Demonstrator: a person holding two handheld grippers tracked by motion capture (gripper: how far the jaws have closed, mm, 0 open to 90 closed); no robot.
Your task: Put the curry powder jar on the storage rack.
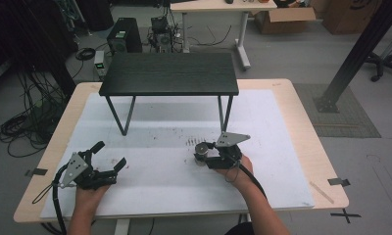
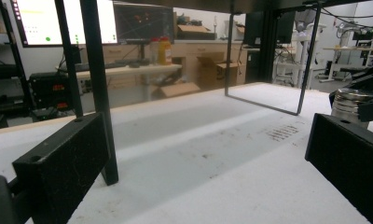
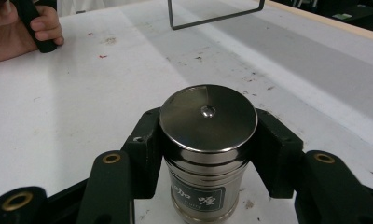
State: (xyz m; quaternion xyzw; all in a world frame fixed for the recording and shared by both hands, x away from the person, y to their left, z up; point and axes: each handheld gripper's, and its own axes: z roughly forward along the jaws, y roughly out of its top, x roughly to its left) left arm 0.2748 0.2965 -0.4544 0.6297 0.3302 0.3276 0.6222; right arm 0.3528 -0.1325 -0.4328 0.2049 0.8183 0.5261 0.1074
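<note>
White table mat (image 1: 150,191), upright steel canister (image 3: 208,154) pinched between right gripper (image 3: 208,154) jaws; left gripper (image 1: 110,157) jaws spread.

A small black shelf table (image 1: 169,73) on thin metal legs stands on the white mat (image 1: 150,196) toward the far edge of the wooden desk (image 1: 302,103). Beyond the desk, cardboard boxes (image 1: 282,19) and a computer tower (image 1: 124,35) sit on the floor.

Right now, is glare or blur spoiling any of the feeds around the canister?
Right gripper view: the steel canister is sharp, its lid has soft sheen, no blown glare. Left gripper view: the near pads are soft, the monitor washed out. High view: dim and even, the black stand shading the white mat.
</note>
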